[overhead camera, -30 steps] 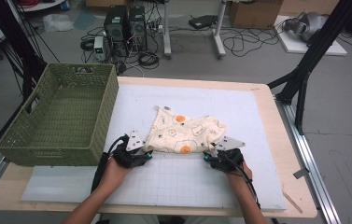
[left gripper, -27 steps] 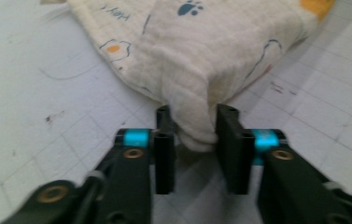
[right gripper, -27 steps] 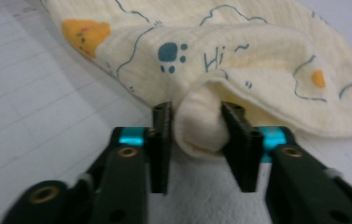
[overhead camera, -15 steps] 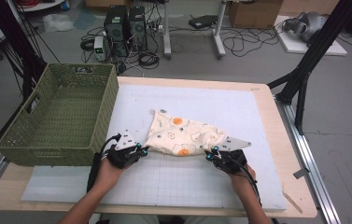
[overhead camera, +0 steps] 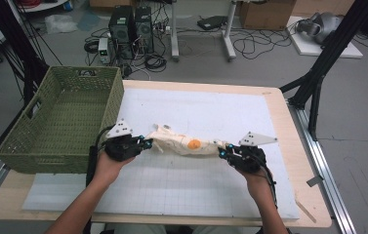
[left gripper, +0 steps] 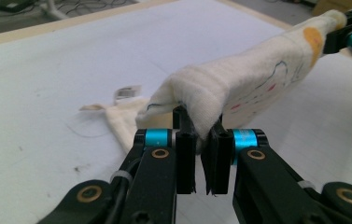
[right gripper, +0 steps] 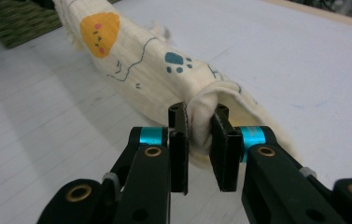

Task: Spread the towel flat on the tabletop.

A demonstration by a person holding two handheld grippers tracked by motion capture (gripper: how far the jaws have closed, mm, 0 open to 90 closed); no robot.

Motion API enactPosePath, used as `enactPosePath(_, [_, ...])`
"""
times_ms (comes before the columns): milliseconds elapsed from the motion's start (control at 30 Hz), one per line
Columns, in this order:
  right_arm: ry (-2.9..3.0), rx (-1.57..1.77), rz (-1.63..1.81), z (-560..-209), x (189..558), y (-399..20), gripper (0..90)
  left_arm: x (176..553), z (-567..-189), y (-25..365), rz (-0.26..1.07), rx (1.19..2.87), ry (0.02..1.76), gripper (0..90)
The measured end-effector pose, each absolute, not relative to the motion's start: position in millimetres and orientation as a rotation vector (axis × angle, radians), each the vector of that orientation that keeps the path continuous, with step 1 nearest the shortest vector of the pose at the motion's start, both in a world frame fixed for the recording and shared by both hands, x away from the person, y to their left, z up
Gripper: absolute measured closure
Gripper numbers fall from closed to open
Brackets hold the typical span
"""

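1. Cloth (overhead camera: pixel 187 144), cream with printed animal figures, hangs stretched between the two grippers, just above the white mat (overhead camera: pixel 196 107).
2. Left gripper (overhead camera: pixel 145 144) pinches one bunched end; in the left gripper view its jaws have just closed, with fabric folded between them.
3. Right gripper (overhead camera: pixel 224 153) pinches the opposite end the same way, its jaws also just closed on a gathered fold.
4. Holding both ends likely lets the person lift the cloth taut and carry it as one piece.
5. Green woven basket (overhead camera: pixel 35 146) sits just beyond the left gripper, on its outer side; nothing visible lies inside it.
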State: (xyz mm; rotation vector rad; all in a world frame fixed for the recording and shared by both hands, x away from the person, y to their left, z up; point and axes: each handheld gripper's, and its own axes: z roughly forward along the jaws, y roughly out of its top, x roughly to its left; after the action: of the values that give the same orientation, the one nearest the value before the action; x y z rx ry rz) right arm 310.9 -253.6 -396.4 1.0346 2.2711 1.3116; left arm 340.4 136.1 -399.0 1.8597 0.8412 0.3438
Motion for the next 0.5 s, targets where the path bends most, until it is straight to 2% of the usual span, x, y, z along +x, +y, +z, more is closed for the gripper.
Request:
enactPosePath(233, [2.280,1.213,1.178,-418,351,-249,79.2,371,-424,122,0.371,1.889,0.989,84.2])
enactPosePath(400, [2.255,1.291,1.167,-431,364,-249,78.1,382,-439,117,0.427,1.881,1.057,82.7])
enactPosePath(500, [2.232,1.300,1.125,-435,370,-247,77.7,383,-441,119,0.424,1.852,1.083,66.0])
